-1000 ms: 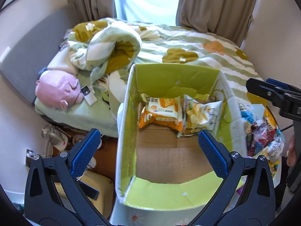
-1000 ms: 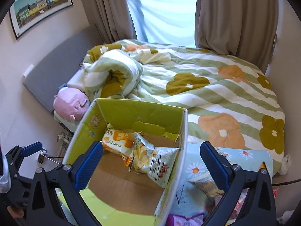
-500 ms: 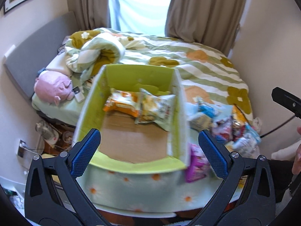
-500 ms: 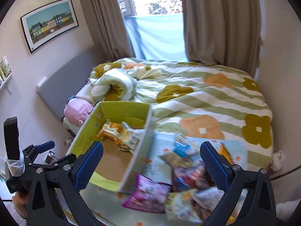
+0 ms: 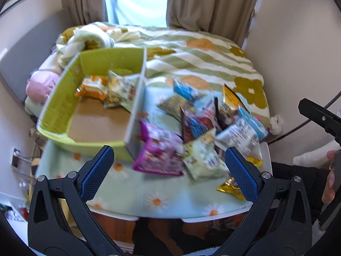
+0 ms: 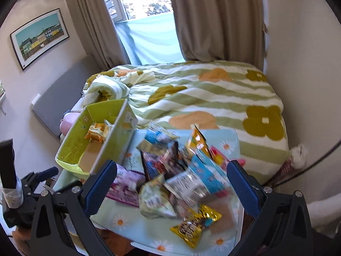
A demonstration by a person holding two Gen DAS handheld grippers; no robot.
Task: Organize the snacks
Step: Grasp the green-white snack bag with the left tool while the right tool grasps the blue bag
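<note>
Left wrist view shows your left gripper (image 5: pixel 169 172) spread wide and empty above the table's daisy cloth (image 5: pixel 136 194), facing the purple packet (image 5: pixel 159 153) at the near edge of the snack pile (image 5: pixel 204 123). Your right gripper (image 6: pixel 171 191) is equally wide and holds nothing. Two packets already lie in the green box (image 5: pixel 64 104); most snacks remain outside, just right of it. You seem between picks: choose one packet, descend, close on its edge.

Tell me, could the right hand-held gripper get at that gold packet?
Probably yes. The right hand-held gripper is open, and the gold packet lies at the pile's near edge with nothing on top.
</note>
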